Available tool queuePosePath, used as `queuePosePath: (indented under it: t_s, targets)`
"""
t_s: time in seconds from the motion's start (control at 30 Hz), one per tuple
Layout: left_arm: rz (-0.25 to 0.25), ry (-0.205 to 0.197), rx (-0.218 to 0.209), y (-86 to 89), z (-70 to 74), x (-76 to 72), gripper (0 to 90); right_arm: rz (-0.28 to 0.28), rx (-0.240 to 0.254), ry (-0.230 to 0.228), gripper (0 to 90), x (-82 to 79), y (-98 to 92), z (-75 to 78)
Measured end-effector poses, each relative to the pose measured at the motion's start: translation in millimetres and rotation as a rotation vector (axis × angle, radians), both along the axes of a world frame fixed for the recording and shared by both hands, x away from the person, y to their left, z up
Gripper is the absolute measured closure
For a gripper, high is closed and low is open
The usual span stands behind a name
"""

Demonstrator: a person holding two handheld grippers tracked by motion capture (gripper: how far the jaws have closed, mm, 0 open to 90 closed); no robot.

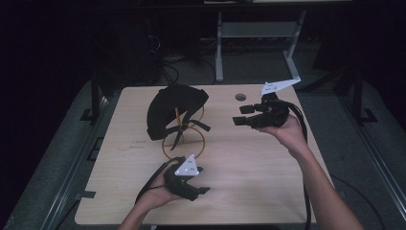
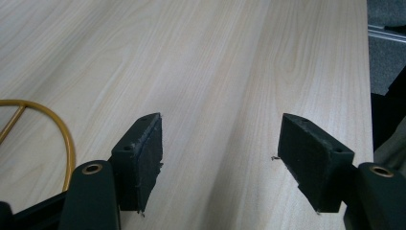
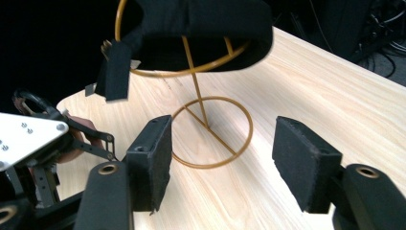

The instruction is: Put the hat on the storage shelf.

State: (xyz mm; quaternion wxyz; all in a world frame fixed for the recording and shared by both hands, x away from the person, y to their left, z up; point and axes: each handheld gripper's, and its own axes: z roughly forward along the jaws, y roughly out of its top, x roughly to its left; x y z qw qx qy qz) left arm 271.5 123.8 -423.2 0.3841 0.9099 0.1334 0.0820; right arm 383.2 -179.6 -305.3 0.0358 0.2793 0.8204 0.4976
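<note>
At centre frame, a black cap (image 1: 170,108) sits on a gold wire stand (image 1: 184,143); left gripper (image 1: 198,184) and right gripper (image 1: 242,115) flank it, jaws spread, empty.

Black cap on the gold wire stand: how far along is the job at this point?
Looks done: the black cap sits on the gold wire stand, its strap hanging loose. In hand: nothing; the left gripper is open over bare table beside the stand's base ring, and the right gripper is open, aimed at the stand, apart from it. Left: whether the cap goes on or comes off cannot be told.
</note>
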Motion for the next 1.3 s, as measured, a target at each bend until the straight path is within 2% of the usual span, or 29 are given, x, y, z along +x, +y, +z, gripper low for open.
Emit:
queuePosePath:
  t_s: [0.57,1.3]
  targets:
    - [0.011,0.016,-0.003,-0.4,-3.7,-0.5,31.6,-0.06,0.007,0.037,30.0,-14.4,-38.1,-34.4]
    - [0.028,0.022,-0.001,-0.6,-8.3,0.3,28.7,-0.131,0.007,0.093,22.4,-35.4,-73.7,-71.6]
